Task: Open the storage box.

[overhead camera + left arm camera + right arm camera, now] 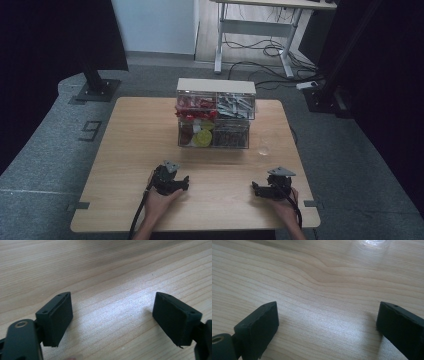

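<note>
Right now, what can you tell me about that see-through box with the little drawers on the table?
The organizer is a clear plastic box under a pale flat top, split into four compartments, two over two. The upper left holds red bits, the upper right grey ones, the lower left red, white and yellow pieces, the lower right something dark; what they are is too small to tell. It stands upright near the far edge of the wooden table. Nothing else touches it.

Left tool [112,315] jaws wide apart, nothing btwn, over wood table [105,270].
</note>
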